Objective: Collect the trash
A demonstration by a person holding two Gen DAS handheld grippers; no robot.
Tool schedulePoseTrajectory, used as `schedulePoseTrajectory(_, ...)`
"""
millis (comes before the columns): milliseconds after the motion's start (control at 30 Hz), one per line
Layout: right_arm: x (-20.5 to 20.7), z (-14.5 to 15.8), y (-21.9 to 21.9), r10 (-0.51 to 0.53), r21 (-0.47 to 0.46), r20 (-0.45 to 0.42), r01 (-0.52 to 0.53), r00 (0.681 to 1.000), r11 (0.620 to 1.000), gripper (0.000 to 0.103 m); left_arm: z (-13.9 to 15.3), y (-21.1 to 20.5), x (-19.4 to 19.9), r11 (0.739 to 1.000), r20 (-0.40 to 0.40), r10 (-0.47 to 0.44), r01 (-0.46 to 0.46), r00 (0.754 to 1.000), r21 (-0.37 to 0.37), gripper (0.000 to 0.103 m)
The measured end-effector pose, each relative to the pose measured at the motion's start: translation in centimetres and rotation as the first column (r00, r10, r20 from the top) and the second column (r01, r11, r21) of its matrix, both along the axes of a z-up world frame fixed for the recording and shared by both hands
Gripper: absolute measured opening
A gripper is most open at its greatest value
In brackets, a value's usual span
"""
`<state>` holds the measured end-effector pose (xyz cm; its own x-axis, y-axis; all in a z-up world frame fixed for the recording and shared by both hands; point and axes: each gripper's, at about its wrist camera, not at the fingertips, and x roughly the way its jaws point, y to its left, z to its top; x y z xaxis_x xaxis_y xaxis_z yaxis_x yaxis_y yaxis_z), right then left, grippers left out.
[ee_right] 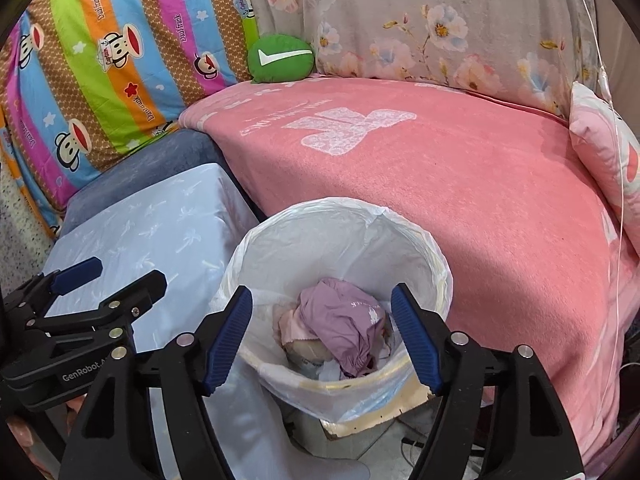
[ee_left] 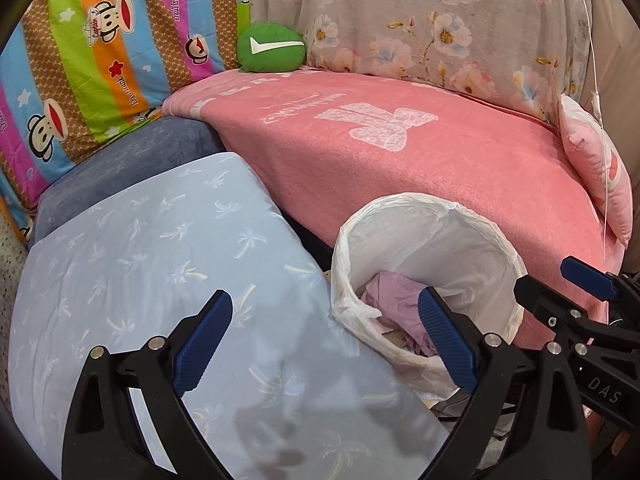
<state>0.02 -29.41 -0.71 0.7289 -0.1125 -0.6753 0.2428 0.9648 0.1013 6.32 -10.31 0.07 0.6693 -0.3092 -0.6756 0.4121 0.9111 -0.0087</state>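
A round bin lined with a white plastic bag stands on the floor against a pink-covered sofa seat. Inside lie a crumpled purple wrapper and pale paper scraps. My left gripper is open and empty, over a light blue cushion and the bin's left rim. My right gripper is open and empty, directly above the bin's mouth. Each gripper shows at the edge of the other's view: the right gripper and the left gripper.
A pink blanket covers the seat. A light blue palm-print cushion lies on a dark blue one. A striped monkey-print cushion, a green round pillow, a floral backrest and a small pink pillow surround the seat.
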Motion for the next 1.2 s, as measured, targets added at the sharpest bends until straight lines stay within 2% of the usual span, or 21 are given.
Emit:
schedulePoseTrajectory(167, -0.7, -0.3, 0.5, -0.001, -0.008, -0.010, 0.001, 1.000, 1.000, 0.083, 0.1, 0.7, -0.7, 1.000, 0.004, 0.026, -0.026, 1.000, -0.009, 0.092)
schedulePoseTrajectory(333, -1.3, -0.5, 1.1, -0.003, -0.037, -0.013, 0.003, 1.000, 0.999, 0.086, 0.2, 1.1, -1.1, 0.999, -0.005, 0.040, -0.040, 0.999, -0.012, 0.093)
schedulePoseTrajectory(400, -1.6, -0.5, 1.4, 0.000, -0.052, -0.014, -0.001, 1.000, 0.999, 0.090, 0.0, 1.2, -1.3, 0.999, -0.007, 0.047, -0.047, 0.999, -0.008, 0.093)
schedulePoseTrajectory(467, -1.8, -0.4, 1.5, -0.001, -0.062, -0.010, 0.000, 1.000, 0.998, 0.098, -0.1, 1.3, -1.4, 0.998, -0.010, 0.061, -0.061, 0.998, -0.002, 0.094)
schedulePoseTrajectory(1200, -3.4, -0.5, 2.1, -0.023, -0.113, -0.031, 0.020, 0.999, 0.993, 0.098, -0.5, 1.4, -2.2, 0.996, -0.017, 0.092, -0.092, 0.996, 0.005, 0.096)
